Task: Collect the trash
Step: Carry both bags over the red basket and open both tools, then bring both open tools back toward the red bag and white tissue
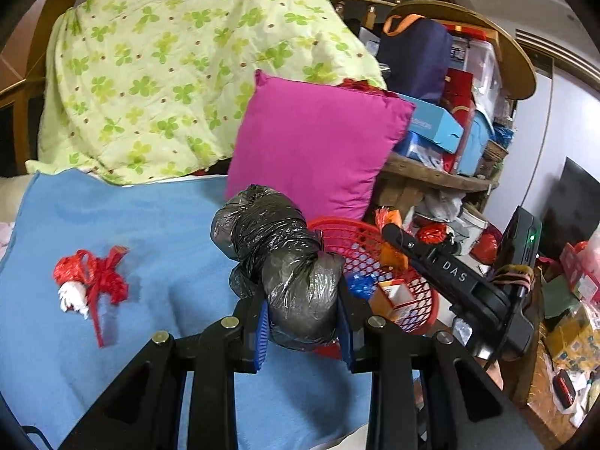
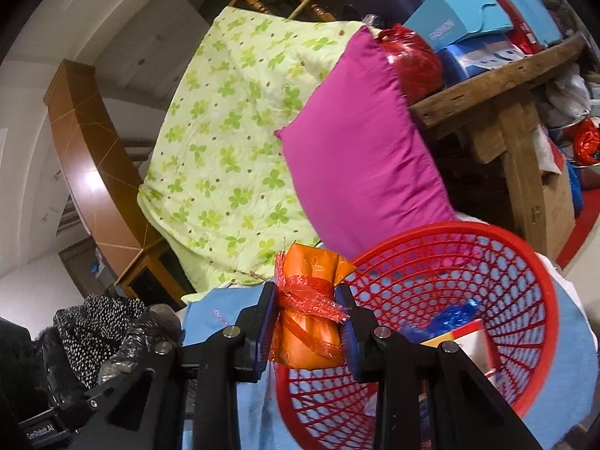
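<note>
- A red mesh basket (image 2: 525, 281) is seen on a blue blanket (image 1: 112, 225); a blue wrapper (image 2: 453, 317) and a small carton (image 1: 393, 296) already lie inside, so collection is judged partly done.
- An orange packet (image 2: 311, 315), bound with red ribbon, is clamped between the narrow jaws of the right gripper (image 2: 308, 332); it is held at the basket's rim, at about 9 o'clock of the basket in the right wrist view.
- A crumpled black plastic bag (image 1: 285, 258) is gripped by the left gripper (image 1: 304, 333), jaws closed on its lower end; the basket lies behind it at 2 o'clock.
- Both items are judged not yet dropped in.
- A red-and-white ribbon scrap (image 1: 90, 285) remains on the blanket at 9 o'clock of the bag, well apart from it.
- A magenta pillow (image 1: 318, 142) and a clover-print quilt (image 1: 168, 67) are noted behind.
</note>
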A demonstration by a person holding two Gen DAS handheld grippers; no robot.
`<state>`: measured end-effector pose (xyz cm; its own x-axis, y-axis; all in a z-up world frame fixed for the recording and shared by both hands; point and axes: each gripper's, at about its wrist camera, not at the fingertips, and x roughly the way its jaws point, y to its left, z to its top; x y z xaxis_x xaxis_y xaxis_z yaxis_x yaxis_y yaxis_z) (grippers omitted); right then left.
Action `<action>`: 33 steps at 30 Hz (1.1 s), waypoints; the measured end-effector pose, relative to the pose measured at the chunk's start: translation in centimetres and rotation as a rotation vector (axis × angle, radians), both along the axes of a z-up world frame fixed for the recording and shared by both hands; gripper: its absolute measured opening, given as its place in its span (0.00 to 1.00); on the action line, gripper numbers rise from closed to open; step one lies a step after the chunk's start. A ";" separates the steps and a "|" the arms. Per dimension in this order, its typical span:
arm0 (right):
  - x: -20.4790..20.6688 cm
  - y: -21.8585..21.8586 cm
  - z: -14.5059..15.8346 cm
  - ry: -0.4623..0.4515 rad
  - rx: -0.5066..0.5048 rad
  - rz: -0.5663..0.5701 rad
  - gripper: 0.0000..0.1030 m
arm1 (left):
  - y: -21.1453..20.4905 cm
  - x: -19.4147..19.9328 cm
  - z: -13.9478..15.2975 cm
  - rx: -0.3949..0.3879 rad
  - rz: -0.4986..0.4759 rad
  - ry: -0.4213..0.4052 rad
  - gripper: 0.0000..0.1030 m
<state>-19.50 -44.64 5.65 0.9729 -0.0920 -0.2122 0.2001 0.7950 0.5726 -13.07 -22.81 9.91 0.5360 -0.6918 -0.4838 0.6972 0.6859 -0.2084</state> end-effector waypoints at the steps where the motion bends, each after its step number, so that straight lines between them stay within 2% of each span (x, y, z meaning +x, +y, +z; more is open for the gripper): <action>1: -0.2 -0.3 0.0 0.000 0.002 -0.006 0.33 | -0.6 -0.1 0.1 -0.002 -0.015 -0.001 0.31; 13: -2.8 -4.6 -1.4 0.009 0.072 -0.083 0.33 | -6.8 -1.0 -0.4 0.060 -0.095 -0.065 0.32; 19: -2.7 -5.3 -1.9 0.021 0.120 -0.104 0.35 | -9.9 0.2 -1.6 0.099 -0.123 -0.052 0.34; 21: -2.5 -5.6 -2.1 0.028 0.143 -0.114 0.35 | -10.5 0.3 -2.2 0.121 -0.117 -0.049 0.38; 23: -2.4 -5.9 -2.3 0.031 0.165 -0.111 0.36 | -10.6 0.3 -2.7 0.141 -0.101 -0.054 0.50; 24: -2.3 -6.1 -2.4 0.029 0.184 -0.106 0.37 | -10.4 0.3 -2.9 0.142 -0.096 -0.054 0.53; 25: -2.3 -6.2 -2.5 0.029 0.195 -0.106 0.44 | -10.1 0.3 -3.0 0.137 -0.091 -0.050 0.55; 26: -2.3 -6.2 -2.5 0.023 0.204 -0.106 0.54 | -9.8 0.3 -3.1 0.134 -0.089 -0.044 0.55; 27: -2.4 -6.0 -2.5 0.012 0.204 -0.117 0.68 | -9.5 0.3 -3.2 0.135 -0.085 -0.039 0.56; 33: -2.3 -4.3 -1.3 -0.022 0.128 -0.112 0.68 | -6.1 0.3 -3.4 0.190 0.001 -0.064 0.64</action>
